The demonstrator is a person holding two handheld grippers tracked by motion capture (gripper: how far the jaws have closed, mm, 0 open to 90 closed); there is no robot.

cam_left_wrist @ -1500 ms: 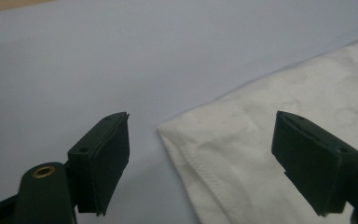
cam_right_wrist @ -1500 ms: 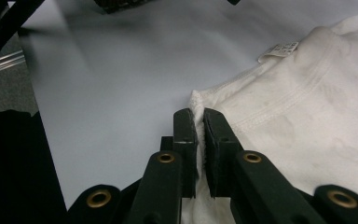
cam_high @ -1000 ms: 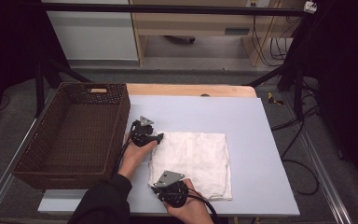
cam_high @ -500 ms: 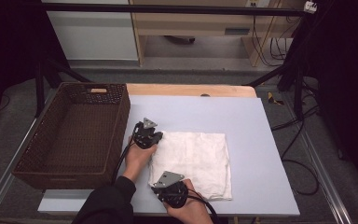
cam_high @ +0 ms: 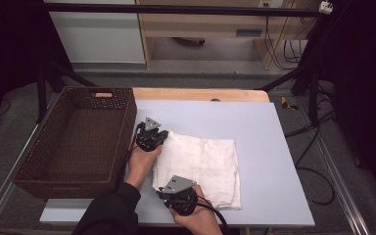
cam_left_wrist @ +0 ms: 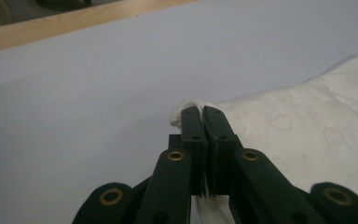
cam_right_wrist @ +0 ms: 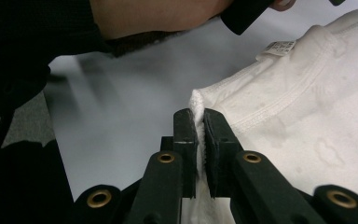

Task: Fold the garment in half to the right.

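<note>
A: Where is the towel?

B: Folded white cloth, flat on the pale blue surface, just right of the brown wicker basket but apart from it. Roughly square; slightly longer axis runs from the near edge of the surface toward the far edge. Its left edge faces the basket.

A: Left gripper?

B: At the far left corner of the towel. In the left gripper view the jaws stand pressed together with a small fold of white cloth pinched at the tips; the rest of the towel spreads off to the right on the surface.

A: Right gripper?

B: At the near left corner. In the right gripper view its jaws are nearly closed with the stitched hem caught between them. A small sewn label shows on the hem farther along. The person's other forearm crosses the top of that view.

A: Corners lifted?

B: Cannot tell; the towel body lies flat on the surface
</note>
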